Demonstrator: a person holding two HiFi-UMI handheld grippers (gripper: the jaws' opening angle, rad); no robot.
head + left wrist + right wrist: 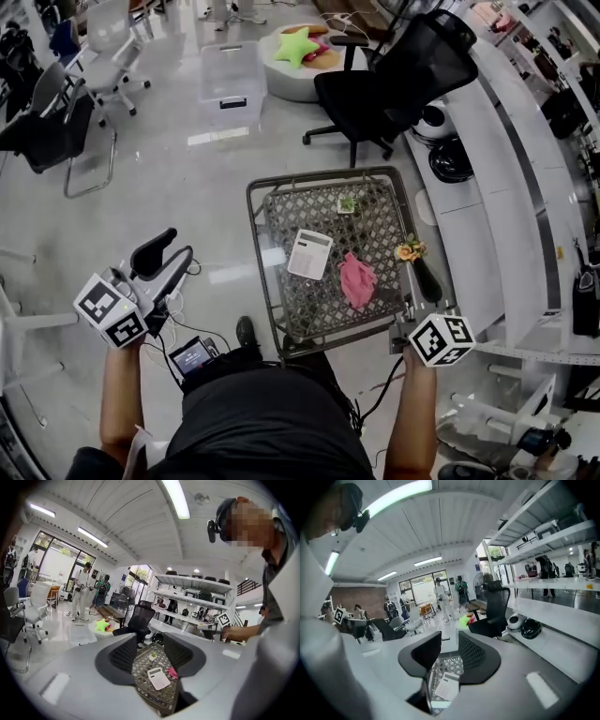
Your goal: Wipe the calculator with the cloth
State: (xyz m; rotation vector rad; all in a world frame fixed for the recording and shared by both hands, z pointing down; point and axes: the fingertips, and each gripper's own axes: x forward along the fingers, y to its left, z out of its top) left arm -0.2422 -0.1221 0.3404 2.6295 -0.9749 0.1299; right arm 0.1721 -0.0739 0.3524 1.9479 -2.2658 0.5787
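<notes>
left tool (151,649): released, jaws apart, nothing between them, held over the floor left of the surface (291,211) | right tool (449,653): released, empty, at the surface's near right corner | calculator (309,254): flat mid-surface, ahead of both tools, touched by neither | cloth (357,280): crumpled, just right of the calculator

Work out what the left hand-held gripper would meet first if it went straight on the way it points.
The left hand-held gripper would probably reach the calculator on the lattice table; nothing nearer shows between its open jaws, though depth is unclear.
</notes>
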